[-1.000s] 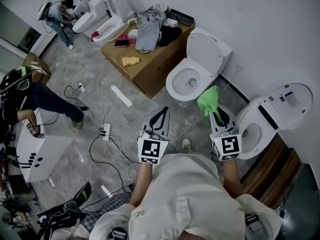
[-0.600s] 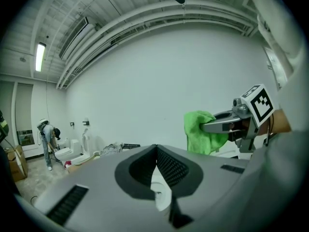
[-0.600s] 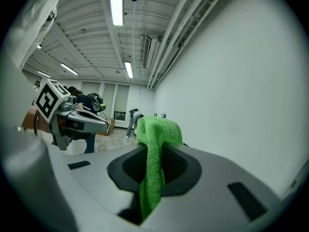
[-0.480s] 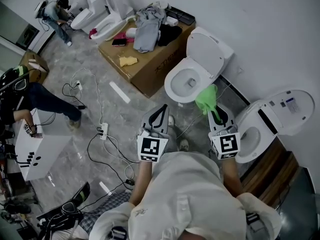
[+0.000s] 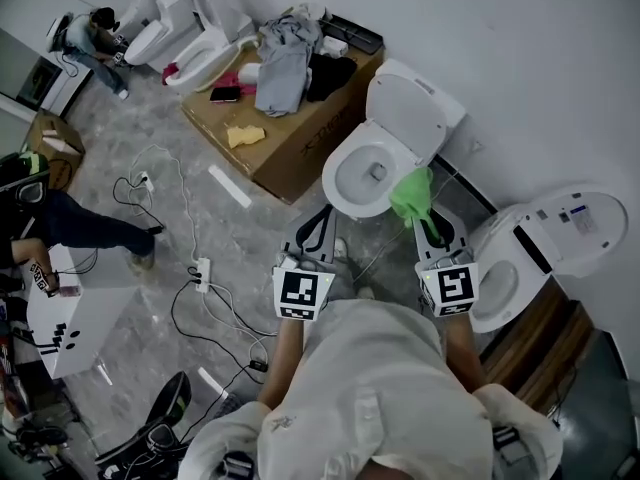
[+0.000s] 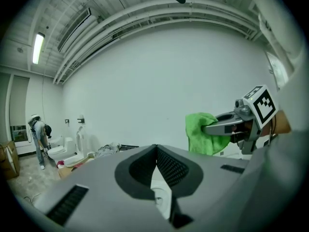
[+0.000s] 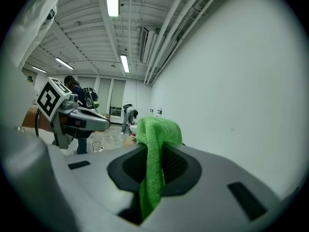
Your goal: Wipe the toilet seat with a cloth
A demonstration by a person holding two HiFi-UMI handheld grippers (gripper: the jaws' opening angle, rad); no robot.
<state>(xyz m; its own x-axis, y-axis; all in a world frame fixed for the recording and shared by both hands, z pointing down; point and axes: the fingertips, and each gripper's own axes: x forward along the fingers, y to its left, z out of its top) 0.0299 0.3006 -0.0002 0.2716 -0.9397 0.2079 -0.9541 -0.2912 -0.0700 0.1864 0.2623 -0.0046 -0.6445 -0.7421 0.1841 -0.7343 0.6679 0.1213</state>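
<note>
A white toilet [image 5: 365,173] stands in front of me with its lid [image 5: 412,103] raised and its seat ring down around the bowl. My right gripper [image 5: 432,230] [image 7: 154,151] is shut on a green cloth [image 5: 411,195] [image 7: 153,163], which hangs at the bowl's near right edge. The cloth [image 6: 202,132] also shows from the left gripper view, drooping from the right gripper's tips. My left gripper [image 5: 321,218] [image 6: 156,151] is shut with nothing in it, held just short of the bowl's near rim.
A second toilet [image 5: 545,243] stands at the right by the wall. A cardboard box [image 5: 300,133] piled with clothes sits left of the toilet. Cables and a power strip [image 5: 200,270] lie on the floor. People work at the left [image 5: 50,223] and far back [image 5: 85,38].
Both grippers and my view have moved a little closer to the middle toilet. The green cloth now hangs at the bowl's near right edge. Neither gripper's jaws have changed.
</note>
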